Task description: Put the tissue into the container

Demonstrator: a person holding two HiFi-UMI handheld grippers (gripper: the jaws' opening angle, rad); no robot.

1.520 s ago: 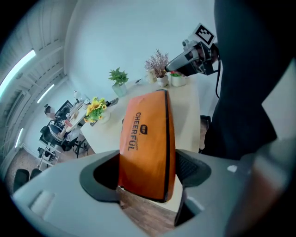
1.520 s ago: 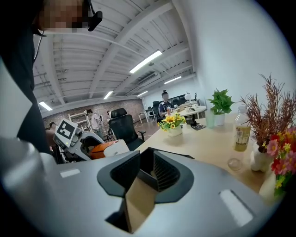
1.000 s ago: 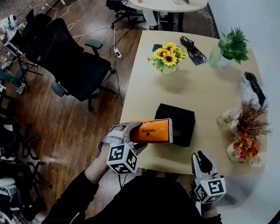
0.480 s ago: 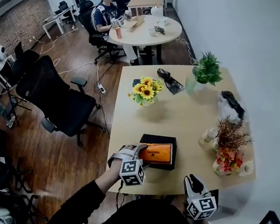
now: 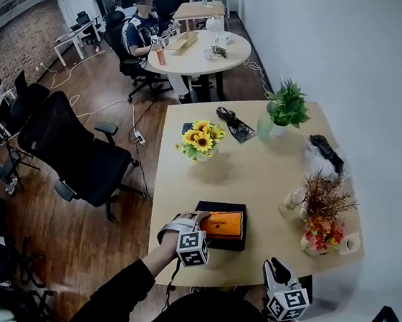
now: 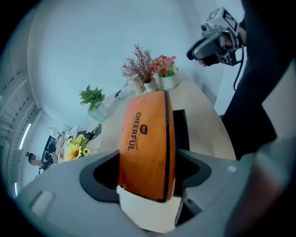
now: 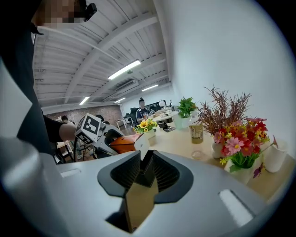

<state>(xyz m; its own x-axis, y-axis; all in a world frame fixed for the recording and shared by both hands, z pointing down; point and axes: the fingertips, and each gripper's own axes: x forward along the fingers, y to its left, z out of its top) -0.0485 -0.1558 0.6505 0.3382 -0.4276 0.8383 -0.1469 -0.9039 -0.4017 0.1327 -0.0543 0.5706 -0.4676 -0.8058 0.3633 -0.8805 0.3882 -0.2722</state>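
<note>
Orange plastic-wrapped tissue pack (image 5: 223, 223) clamped between jaws of left gripper (image 5: 198, 225), right over open black rectangular container (image 5: 239, 243) on pale wooden worktop (image 5: 257, 177), right gripper (image 5: 280, 269) at worktop's near edge, jaws pinched on thin brown card strip (image 7: 138, 203)

Left hand-held gripper (image 5: 200, 223) is coming down and forward across the tabletop (image 5: 257, 177) with the orange tissue pack (image 5: 225, 224). A second ago the pack was riding high and tilted off the near left corner of the black container (image 5: 226, 244). Now it's lying level within the container's outline, over the opening. The head view is tilting up too, and a seated person (image 5: 139, 27) is coming into view.
</note>
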